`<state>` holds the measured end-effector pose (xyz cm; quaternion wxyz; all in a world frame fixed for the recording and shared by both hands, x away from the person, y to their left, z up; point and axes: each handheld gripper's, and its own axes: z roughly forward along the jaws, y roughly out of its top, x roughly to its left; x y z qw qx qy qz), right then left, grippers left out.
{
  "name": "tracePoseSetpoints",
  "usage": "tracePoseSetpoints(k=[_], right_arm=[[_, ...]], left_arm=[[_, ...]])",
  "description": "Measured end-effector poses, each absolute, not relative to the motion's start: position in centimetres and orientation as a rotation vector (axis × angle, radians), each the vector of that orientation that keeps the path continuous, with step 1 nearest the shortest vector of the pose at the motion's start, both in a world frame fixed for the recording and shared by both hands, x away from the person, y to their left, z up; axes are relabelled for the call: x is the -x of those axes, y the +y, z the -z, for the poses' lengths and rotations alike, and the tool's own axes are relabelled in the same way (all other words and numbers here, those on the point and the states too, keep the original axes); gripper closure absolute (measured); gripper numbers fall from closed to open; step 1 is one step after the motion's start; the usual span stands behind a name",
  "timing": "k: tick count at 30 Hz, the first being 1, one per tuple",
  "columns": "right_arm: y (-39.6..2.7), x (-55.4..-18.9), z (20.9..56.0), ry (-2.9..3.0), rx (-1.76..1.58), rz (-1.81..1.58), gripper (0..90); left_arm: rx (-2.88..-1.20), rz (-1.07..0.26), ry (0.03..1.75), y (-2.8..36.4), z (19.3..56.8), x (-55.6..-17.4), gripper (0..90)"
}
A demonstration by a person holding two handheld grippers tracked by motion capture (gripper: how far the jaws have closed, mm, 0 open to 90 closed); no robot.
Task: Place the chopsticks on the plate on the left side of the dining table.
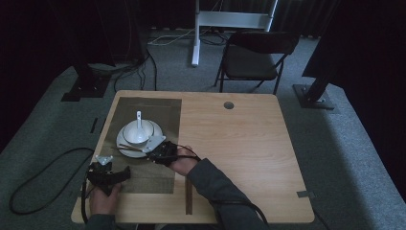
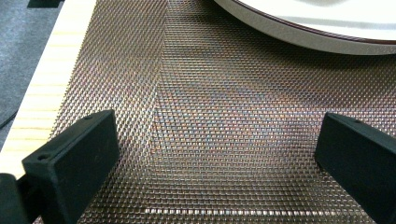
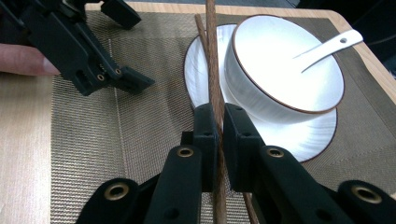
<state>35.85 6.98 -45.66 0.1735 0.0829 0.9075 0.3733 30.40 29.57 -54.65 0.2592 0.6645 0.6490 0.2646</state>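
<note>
My right gripper is shut on a pair of brown wooden chopsticks, whose far ends reach over the rim of a white plate. A white bowl with a white spoon in it stands on that plate. In the high view the right gripper sits at the plate's near right edge, on a woven placemat. My left gripper is open just above the mat, nothing between its jaws, the plate rim ahead. The high view shows the left gripper at the mat's near left corner.
The wooden table has a round hole at the back and a dark strip lying near its front edge. A folding chair and a white frame stand behind the table. Cables lie on the floor at the left.
</note>
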Motion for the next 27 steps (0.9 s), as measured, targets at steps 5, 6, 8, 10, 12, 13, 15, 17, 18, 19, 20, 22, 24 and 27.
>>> tracePoseSetpoints(k=[5, 6, 8, 10, 12, 13, 15, 17, 18, 19, 20, 22, 24, 27], right_arm=[[7.2, -36.2, 45.9, 2.582, -0.227, -1.062, 84.1], [7.3, -36.2, 45.9, 2.583, -0.223, -1.059, 84.2], [7.5, -36.2, 45.9, 2.584, -0.211, -1.054, 84.1], [7.6, -36.2, 45.8, 2.585, -0.214, -1.056, 84.1], [7.8, -36.3, 45.7, 2.583, -0.203, -1.054, 84.1], [7.9, -36.3, 45.7, 2.582, -0.2, -1.054, 84.1], [8.1, -36.4, 45.6, 2.585, -0.197, -1.054, 84.1], [8.3, -36.5, 45.7, 2.587, -0.191, -1.052, 84.2], [8.4, -36.5, 45.7, 2.589, -0.188, -1.049, 84.1], [8.5, -36.5, 45.8, 2.591, -0.188, -1.047, 84.1], [8.6, -36.5, 45.9, 2.593, -0.183, -1.044, 84.1], [8.8, -36.6, 46.0, 2.597, -0.175, -1.039, 84.1], [9.0, -36.7, 46.1, 2.602, -0.172, -1.035, 84.1], [9.2, -36.9, 46.2, 2.606, -0.172, -1.032, 84.2]], left_arm=[[-1.802, -0.716, 1.759, 29.6, 54.6, -30.4, 0.2], [-1.802, -0.716, 1.759, 29.6, 54.6, -30.4, 0.2], [-1.802, -0.716, 1.759, 29.6, 54.6, -30.4, 0.2], [-1.802, -0.716, 1.759, 29.6, 54.6, -30.4, 0.2], [-1.803, -0.716, 1.759, 29.6, 54.6, -30.4, 0.2], [-1.802, -0.715, 1.759, 29.6, 54.6, -30.4, 0.2], [-1.803, -0.715, 1.759, 29.6, 54.6, -30.4, 0.2], [-1.802, -0.716, 1.759, 29.6, 54.6, -30.4, 0.2], [-1.802, -0.715, 1.76, 29.6, 54.6, -30.4, 0.2], [-1.802, -0.716, 1.759, 29.6, 54.6, -30.4, 0.2], [-1.803, -0.716, 1.759, 29.6, 54.6, -30.4, 0.2], [-1.802, -0.716, 1.76, 29.6, 54.6, -30.4, 0.2], [-1.802, -0.715, 1.76, 29.6, 54.6, -30.4, 0.2], [-1.803, -0.715, 1.759, 29.6, 54.6, -30.4, 0.2]])
